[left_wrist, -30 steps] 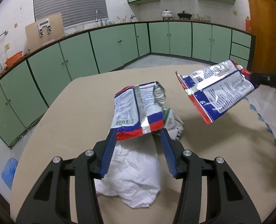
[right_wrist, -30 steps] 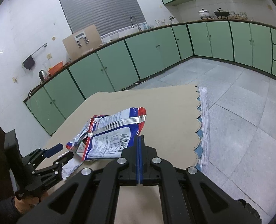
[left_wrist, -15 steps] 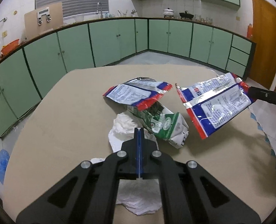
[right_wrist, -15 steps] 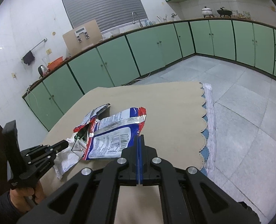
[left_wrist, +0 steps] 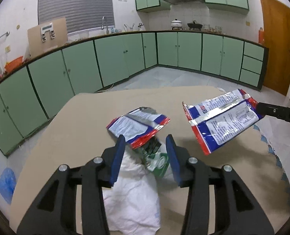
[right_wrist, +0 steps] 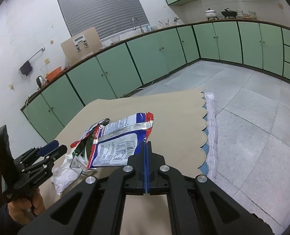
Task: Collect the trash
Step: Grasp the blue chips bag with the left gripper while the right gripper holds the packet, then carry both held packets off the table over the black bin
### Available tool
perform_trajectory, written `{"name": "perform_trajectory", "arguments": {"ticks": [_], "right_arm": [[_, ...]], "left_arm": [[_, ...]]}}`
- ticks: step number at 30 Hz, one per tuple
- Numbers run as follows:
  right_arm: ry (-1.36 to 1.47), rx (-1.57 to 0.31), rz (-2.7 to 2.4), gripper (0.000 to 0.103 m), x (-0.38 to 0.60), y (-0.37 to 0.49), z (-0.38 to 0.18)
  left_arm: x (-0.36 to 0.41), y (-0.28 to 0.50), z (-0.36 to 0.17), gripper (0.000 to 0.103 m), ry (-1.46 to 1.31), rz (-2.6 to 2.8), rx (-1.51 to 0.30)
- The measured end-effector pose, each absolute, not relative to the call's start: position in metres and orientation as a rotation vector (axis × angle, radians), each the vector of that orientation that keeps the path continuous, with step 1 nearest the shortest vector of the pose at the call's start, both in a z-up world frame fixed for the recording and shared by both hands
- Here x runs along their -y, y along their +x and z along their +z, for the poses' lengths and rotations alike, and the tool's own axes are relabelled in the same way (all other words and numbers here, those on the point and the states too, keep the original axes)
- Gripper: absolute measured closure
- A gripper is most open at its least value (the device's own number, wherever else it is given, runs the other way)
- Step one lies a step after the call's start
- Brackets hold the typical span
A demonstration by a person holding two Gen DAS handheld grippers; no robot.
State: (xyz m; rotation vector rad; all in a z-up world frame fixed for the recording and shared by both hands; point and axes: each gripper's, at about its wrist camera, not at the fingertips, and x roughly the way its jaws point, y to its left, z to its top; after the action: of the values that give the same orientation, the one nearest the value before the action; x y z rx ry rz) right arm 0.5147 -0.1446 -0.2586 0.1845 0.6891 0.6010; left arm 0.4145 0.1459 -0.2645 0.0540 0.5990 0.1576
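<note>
Left gripper (left_wrist: 146, 146) spread wide, holding nothing, poised over trash pile on tan table (left_wrist: 76, 129). Between its fingers: red-blue snack wrapper (left_wrist: 137, 127) lying atop green packet (left_wrist: 156, 156), crumpled white paper (left_wrist: 133, 195) nearest. Right gripper (right_wrist: 146, 143) pinched tight on corner of second red-blue snack wrapper (right_wrist: 117, 143), held off table, right of pile. Green cabinets (left_wrist: 109, 58) along far wall.

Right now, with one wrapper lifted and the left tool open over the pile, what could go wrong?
The right tool pinches only an edge of the lifted wrapper, so it may slip out. The left tool straddles overlapping pieces: red-and-blue wrapper, green packet, white paper. Closing may catch just one and drag the others.
</note>
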Motion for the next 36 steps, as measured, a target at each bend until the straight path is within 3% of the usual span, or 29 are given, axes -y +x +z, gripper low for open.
{"name": "perform_trajectory", "arguments": {"ticks": [14, 15, 18, 20, 36], "right_arm": [[0.191, -0.69, 0.596, 0.103, 0.142, 0.57, -0.264], [0.19, -0.691, 0.599, 0.103, 0.14, 0.571, -0.265], [0.187, -0.696, 0.605, 0.103, 0.136, 0.571, -0.268], [0.182, -0.697, 0.606, 0.103, 0.135, 0.568, -0.268], [0.199, -0.645, 0.598, 0.103, 0.143, 0.523, -0.22]], "left_arm": [[-0.128, 0.483, -0.279, 0.057, 0.131, 0.213, -0.763], [-0.13, 0.488, -0.281, 0.061, 0.136, 0.23, -0.786], [-0.141, 0.491, -0.28, 0.095, 0.101, 0.231, -0.795], [-0.145, 0.486, -0.275, 0.101, 0.084, 0.231, -0.766], [-0.144, 0.422, -0.211, 0.103, 0.002, 0.212, -0.599]]}}
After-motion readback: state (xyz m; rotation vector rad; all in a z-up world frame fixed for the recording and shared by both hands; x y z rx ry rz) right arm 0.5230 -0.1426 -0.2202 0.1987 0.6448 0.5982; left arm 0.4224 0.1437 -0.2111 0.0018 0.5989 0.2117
